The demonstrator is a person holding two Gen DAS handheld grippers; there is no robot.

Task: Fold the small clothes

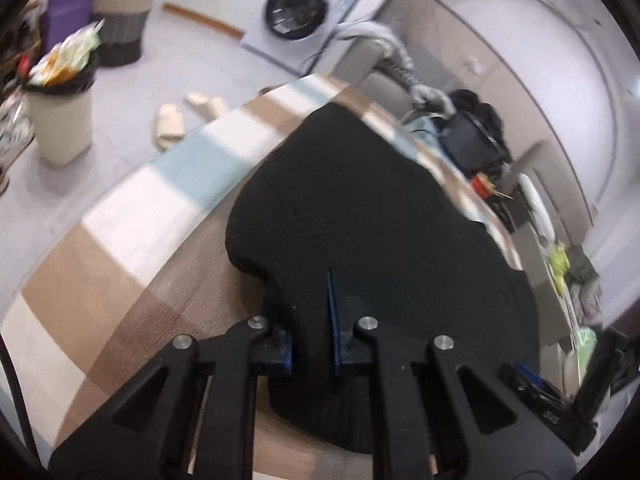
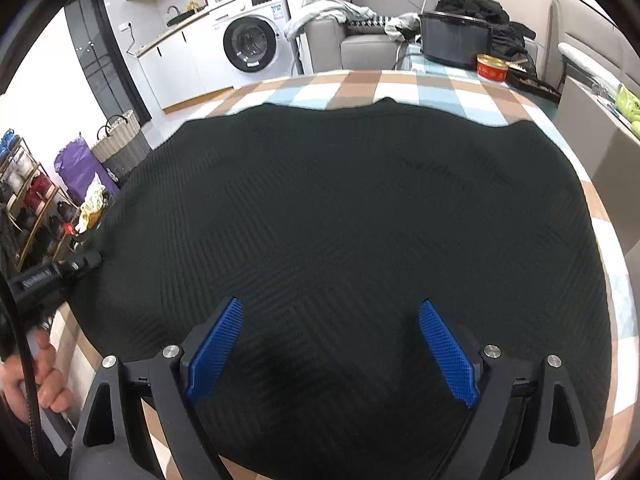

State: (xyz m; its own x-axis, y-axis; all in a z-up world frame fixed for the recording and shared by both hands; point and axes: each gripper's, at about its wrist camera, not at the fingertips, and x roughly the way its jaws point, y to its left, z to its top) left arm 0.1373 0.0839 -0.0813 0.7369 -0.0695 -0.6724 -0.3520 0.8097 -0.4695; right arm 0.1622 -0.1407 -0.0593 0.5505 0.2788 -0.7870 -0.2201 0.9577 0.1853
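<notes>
A black ribbed knit garment [image 2: 344,216] lies spread flat on the checked tablecloth [image 2: 400,80]. In the left wrist view its near left edge [image 1: 360,208] is bunched between the blue pads of my left gripper [image 1: 310,320], which is shut on that fold. The same gripper [image 2: 60,272] shows in the right wrist view at the garment's left edge. My right gripper [image 2: 330,302] hovers over the garment's near middle, its blue pads [image 2: 216,348] spread wide with only flat cloth beneath them.
At the table's far right stand a black basket [image 2: 456,40] and a red tin [image 2: 492,68]. Off the left side are a full waste bin [image 1: 60,120], slippers [image 1: 172,124] and a washing machine [image 1: 296,16]. A person's hand [image 2: 44,380] is at lower left.
</notes>
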